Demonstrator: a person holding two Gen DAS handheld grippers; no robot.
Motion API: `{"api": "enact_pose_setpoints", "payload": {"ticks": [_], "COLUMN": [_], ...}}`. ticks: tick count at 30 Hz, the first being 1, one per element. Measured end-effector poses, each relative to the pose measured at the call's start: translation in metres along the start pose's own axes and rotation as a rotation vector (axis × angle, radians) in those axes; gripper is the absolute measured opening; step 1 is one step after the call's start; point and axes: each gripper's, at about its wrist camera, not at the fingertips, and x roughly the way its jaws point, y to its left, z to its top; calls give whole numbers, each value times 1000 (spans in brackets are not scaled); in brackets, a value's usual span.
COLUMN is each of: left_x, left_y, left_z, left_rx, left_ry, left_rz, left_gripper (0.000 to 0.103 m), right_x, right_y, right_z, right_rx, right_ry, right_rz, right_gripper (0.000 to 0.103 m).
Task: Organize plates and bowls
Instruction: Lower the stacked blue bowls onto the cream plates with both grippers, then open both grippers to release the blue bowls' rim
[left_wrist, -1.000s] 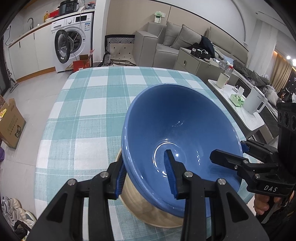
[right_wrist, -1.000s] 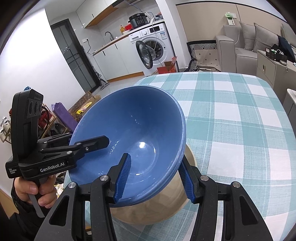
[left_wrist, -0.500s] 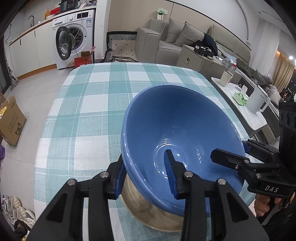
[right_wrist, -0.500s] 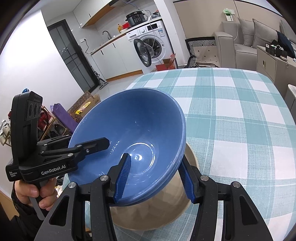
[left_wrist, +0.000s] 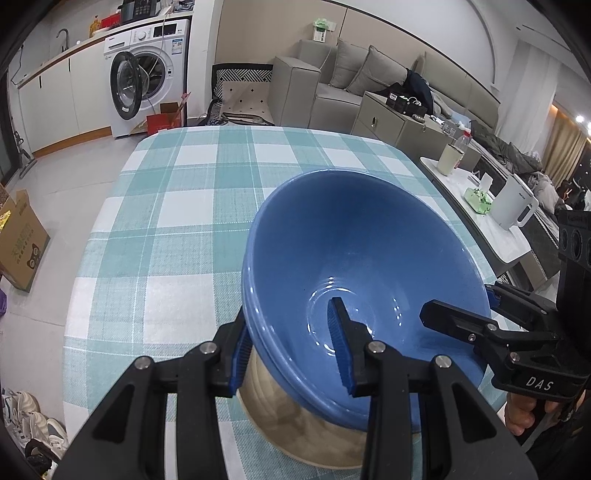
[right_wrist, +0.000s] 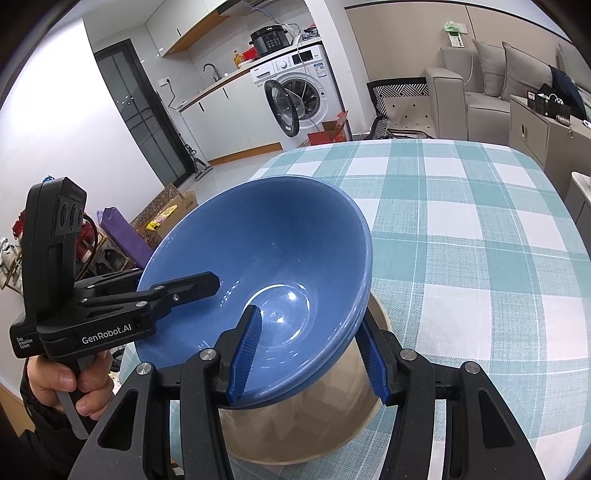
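Left wrist view: the left gripper (left_wrist: 291, 350) clamps the near wall of the blue bowl (left_wrist: 354, 266), one blue pad outside the rim and one inside, its jaws drawn narrow on the wall. There look to be two blue bowls nested together, to judge by the doubled rim line. They sit tilted in or over a beige bowl (left_wrist: 303, 424) that stands near the front edge of the checked tablecloth (left_wrist: 192, 206). From the right, the right gripper (left_wrist: 458, 317) reaches over the opposite rim, a person's hand (left_wrist: 524, 413) on its handle.

Right wrist view: the right gripper (right_wrist: 314, 354) straddles its own side of the blue bowl (right_wrist: 258, 266), one pad inside against the wall, the other outside under the rim, jaws set moderately narrow and apparently gripping. The beige bowl (right_wrist: 314, 417) shows beneath. The left gripper (right_wrist: 177, 291) enters from the left, a hand (right_wrist: 62, 384) around its trigger. The rest of the tablecloth (right_wrist: 461, 229) lies bare.

Gripping opposite rims probably steadies the wide, slippery bowl as it is stacked into the beige one; whether it is fully seated cannot be told.
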Motion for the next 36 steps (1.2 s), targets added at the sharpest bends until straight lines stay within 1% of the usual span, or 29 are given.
{"api": "enact_pose_setpoints", "payload": {"ticks": [10, 11, 12, 17, 18, 19, 21, 25, 28, 36], "left_x": [-2, -2, -1, -3, -4, -5, -7, -12, -14, -17], "left_y": [-4, -5, -5, -5, -4, -4, -4, 1, 4, 7], "left_z": [3, 4, 4, 2, 1, 1, 1, -2, -3, -5], "left_rx": [9, 10, 11, 22, 25, 29, 34, 31, 30, 33], "left_ry": [-10, -11, -11, -21, -24, -30, -44, -63, -73, -81], "left_rz": [3, 1, 0, -16, -20, -18, -8, -11, -16, -25], "left_gripper": [38, 39, 42, 47, 50, 55, 59, 60, 61, 61], "right_x": [0, 0, 0, 1, 1, 1, 1, 0, -1, -1], "right_y": [2, 3, 3, 3, 2, 2, 1, 0, 4, 6], "right_z": [0, 0, 0, 0, 0, 0, 0, -1, -3, -3], "right_rx": [-17, -20, -21, -17, -17, -20, -25, -30, -52, -57], "right_ry": [1, 1, 1, -3, -3, -2, -1, 3, -2, -7], "right_rz": [-16, -19, -21, -21, -22, -25, -29, -6, 3, 0], "right_gripper": [54, 54, 54, 55, 56, 57, 60, 70, 74, 75]}}
